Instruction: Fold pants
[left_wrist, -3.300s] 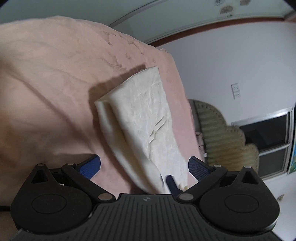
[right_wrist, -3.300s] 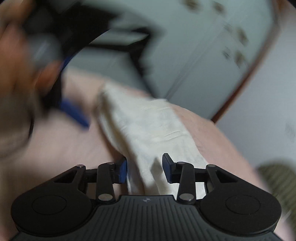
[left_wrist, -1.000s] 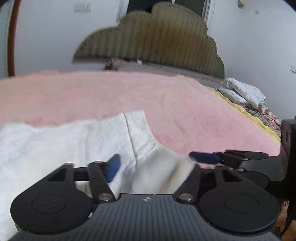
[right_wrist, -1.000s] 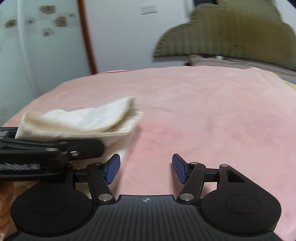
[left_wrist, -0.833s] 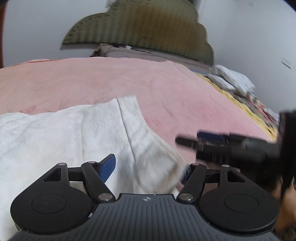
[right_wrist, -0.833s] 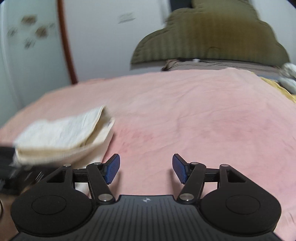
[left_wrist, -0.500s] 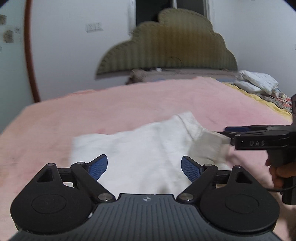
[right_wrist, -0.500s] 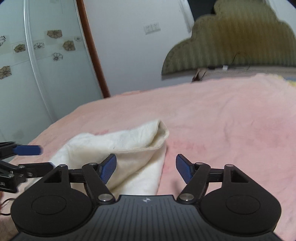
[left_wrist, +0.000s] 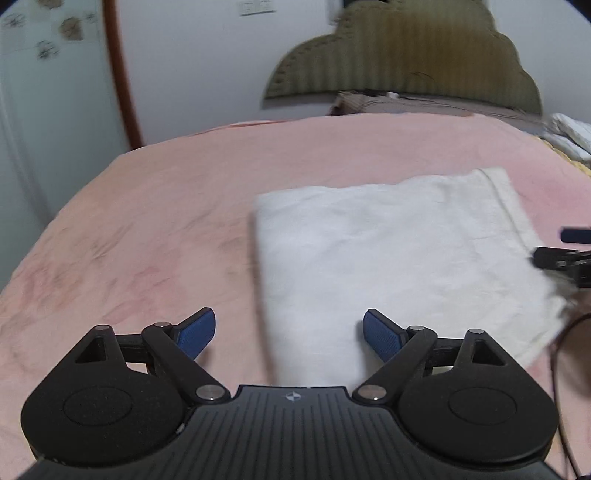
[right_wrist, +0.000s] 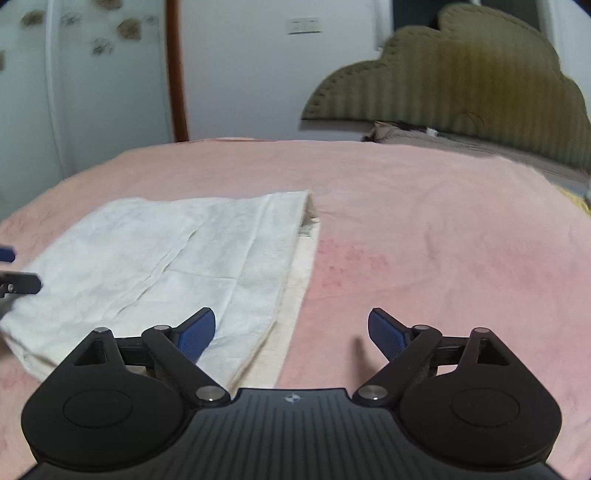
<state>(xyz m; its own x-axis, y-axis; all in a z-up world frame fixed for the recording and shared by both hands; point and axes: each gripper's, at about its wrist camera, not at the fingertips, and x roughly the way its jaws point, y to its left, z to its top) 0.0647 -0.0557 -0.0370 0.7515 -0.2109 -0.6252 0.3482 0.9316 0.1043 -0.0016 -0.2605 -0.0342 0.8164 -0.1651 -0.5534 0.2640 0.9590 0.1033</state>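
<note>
So the pants (left_wrist: 399, 258) are laid folded flat near the bed's (right_wrist: 424, 229) left edge; both grippers (left_wrist: 286, 330) (right_wrist: 291, 332) are held spread, empty. Soft, limp cloth, probably best pinched at corners.

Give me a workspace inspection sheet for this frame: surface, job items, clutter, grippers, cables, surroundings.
Surface: pink blanket covering the bed, lightly creased.
Job's things: white pants, folded into a flat rectangle on the blanket.
Clutter: nothing seen.
Grippers: left gripper open, above the pants' near edge; right gripper open, holding nothing.
Cables: thin dark cable at the left view's right edge.
Surroundings: olive headboard, wall switch plate, white wall.
</note>
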